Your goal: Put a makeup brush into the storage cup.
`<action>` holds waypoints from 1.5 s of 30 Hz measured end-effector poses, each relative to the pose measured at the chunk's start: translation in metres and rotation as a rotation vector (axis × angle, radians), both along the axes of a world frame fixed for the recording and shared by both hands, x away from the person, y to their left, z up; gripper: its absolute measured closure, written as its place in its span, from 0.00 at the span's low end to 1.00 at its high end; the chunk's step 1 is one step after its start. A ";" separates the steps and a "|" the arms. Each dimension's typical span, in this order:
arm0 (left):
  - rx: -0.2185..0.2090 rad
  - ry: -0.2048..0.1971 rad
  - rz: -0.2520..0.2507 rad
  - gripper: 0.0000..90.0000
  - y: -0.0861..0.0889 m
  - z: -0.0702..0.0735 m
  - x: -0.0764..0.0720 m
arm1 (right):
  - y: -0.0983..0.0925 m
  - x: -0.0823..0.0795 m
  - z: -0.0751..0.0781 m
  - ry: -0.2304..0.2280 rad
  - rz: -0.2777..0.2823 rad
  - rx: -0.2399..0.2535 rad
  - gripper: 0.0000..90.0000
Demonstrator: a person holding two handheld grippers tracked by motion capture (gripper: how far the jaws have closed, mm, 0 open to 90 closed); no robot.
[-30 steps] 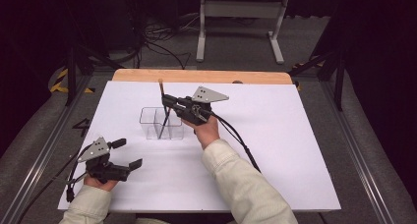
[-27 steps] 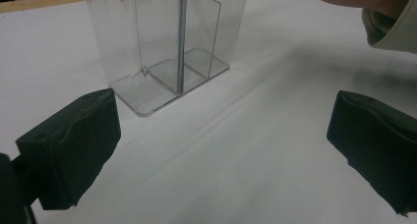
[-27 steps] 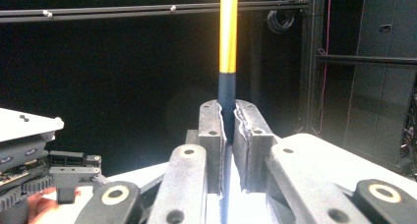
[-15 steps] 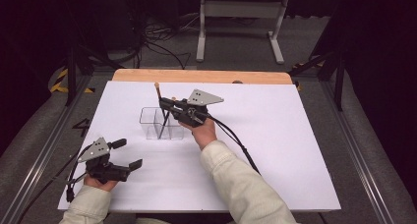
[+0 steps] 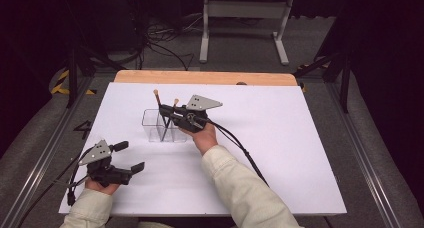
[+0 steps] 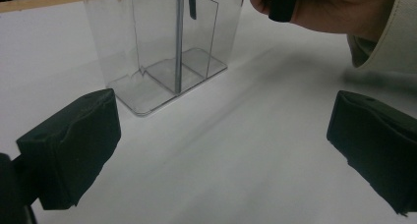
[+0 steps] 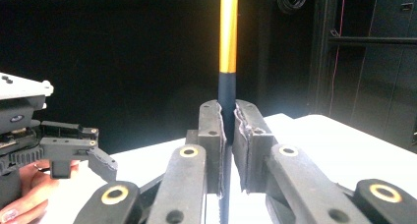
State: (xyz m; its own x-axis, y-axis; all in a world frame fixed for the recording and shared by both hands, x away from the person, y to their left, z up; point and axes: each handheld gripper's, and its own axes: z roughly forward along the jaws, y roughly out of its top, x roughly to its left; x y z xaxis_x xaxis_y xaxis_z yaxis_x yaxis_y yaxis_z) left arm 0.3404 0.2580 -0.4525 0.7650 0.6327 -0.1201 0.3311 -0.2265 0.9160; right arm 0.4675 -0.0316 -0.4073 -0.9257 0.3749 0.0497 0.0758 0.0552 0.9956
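While the left gripper [image 5: 131, 157] rests low on the white table [image 5: 300, 153] at the near left, its jaws stand wide apart with nothing between them, pointed toward the clear plastic organizer [image 5: 156, 125] further in. To the right of it, this divided container stands upright, and one dark brush [image 5: 168, 119] leans inside a compartment, its tip on the floor of the box. Further right, just above the container, the right gripper [image 5: 167, 115] has its jaws clamped tight on a second brush [image 7: 227, 47], a dark handle with an orange-yellow band that points upward.
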 end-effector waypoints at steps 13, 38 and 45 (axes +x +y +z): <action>0.000 0.001 0.001 0.01 0.000 0.000 0.000 | 0.000 0.001 -0.007 0.030 0.002 -0.021 0.91; -0.006 -0.002 0.002 0.01 0.000 0.000 0.001 | -0.037 -0.011 0.025 0.065 0.029 -0.015 0.30; -0.003 -0.001 -0.002 0.01 0.001 0.000 0.001 | -0.069 -0.019 0.042 0.065 0.015 -0.031 0.11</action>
